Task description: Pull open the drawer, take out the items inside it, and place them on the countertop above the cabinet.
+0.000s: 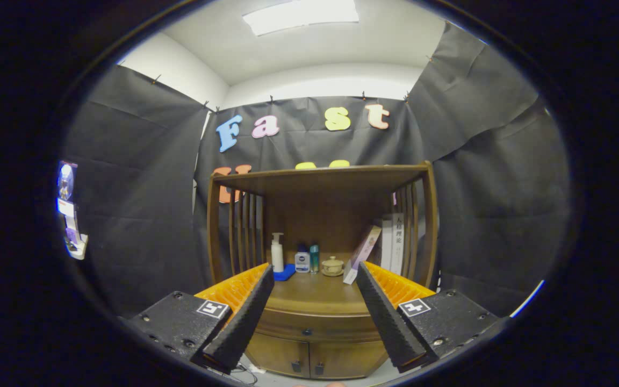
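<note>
gripper [315, 279] with fingers spread wide and holding nothing, facing the wooden cabinet [320, 322]. the drawer [309, 329] lies between and below the fingers, closed; its knob [305, 332] is untouched. countertop [315, 293] awaits items; every step remains.
</note>
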Action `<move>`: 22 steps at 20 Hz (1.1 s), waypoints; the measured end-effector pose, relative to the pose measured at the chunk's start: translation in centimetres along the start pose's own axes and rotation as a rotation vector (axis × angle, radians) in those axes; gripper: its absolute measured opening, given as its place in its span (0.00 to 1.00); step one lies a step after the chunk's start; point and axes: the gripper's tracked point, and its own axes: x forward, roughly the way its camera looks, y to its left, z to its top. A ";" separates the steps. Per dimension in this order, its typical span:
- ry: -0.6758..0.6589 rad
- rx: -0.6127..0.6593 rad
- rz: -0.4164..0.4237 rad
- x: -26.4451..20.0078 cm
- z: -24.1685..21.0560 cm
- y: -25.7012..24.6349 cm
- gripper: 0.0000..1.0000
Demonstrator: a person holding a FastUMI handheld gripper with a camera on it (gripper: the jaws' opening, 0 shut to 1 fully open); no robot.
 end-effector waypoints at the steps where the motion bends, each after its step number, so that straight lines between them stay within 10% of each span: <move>1: 0.005 0.014 0.004 0.6 -0.8 0.3 1.00; 13: 0.196 0.052 0.006 7.2 -15.3 2.5 1.00; 22: 0.353 0.011 -0.064 13.4 -25.2 0.5 0.76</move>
